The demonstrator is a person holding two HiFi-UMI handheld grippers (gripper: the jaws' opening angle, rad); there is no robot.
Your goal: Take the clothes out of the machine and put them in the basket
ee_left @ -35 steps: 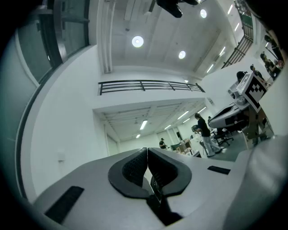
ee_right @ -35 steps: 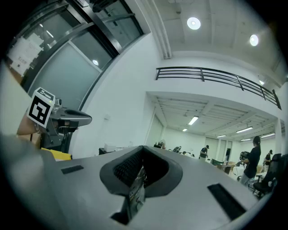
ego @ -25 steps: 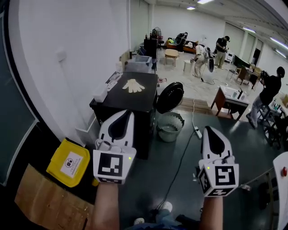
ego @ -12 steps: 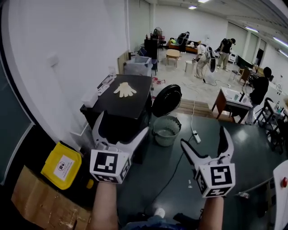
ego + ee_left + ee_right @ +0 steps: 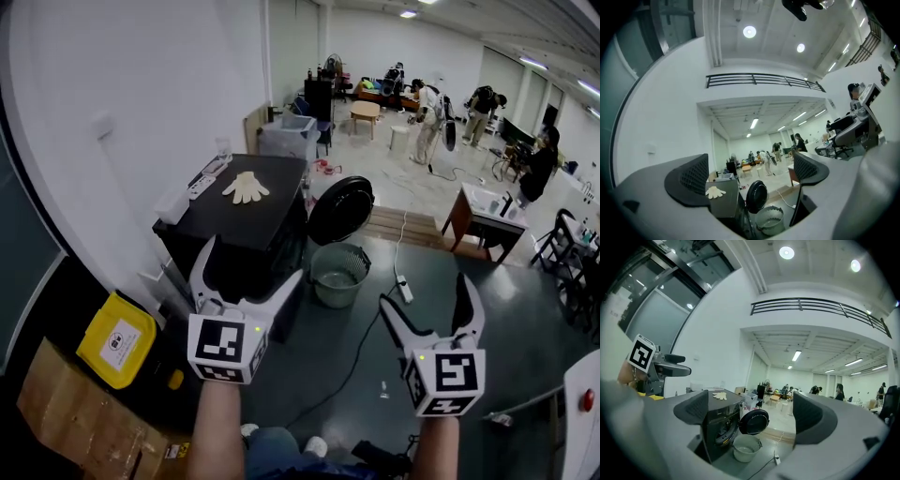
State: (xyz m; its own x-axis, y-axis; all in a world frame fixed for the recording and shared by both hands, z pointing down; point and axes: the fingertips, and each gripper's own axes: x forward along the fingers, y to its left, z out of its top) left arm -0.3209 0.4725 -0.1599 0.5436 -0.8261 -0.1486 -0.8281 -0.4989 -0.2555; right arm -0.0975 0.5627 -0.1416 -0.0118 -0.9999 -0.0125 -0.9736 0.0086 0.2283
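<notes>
Basically nothing done yet. Black washing machine (image 5: 234, 220) has door (image 5: 340, 210) swung open. Basket (image 5: 336, 296) on floor right in front of machine, under door, looks empty, though view inside is poor. Drum (image 5: 720, 430) is dark, can't spot clothes in there. Stray glove (image 5: 246, 187) on top of machine. Left gripper (image 5: 253, 258) and right gripper (image 5: 424, 292) well short of machine, jaws just opened wide, nothing between them. Whole unload still left.

A glove (image 5: 246, 187) lay on the machine (image 5: 239, 223), whose door (image 5: 341, 210) hung open rightward; the basket (image 5: 338, 275) sat on the floor (image 5: 309, 349) below the door
</notes>
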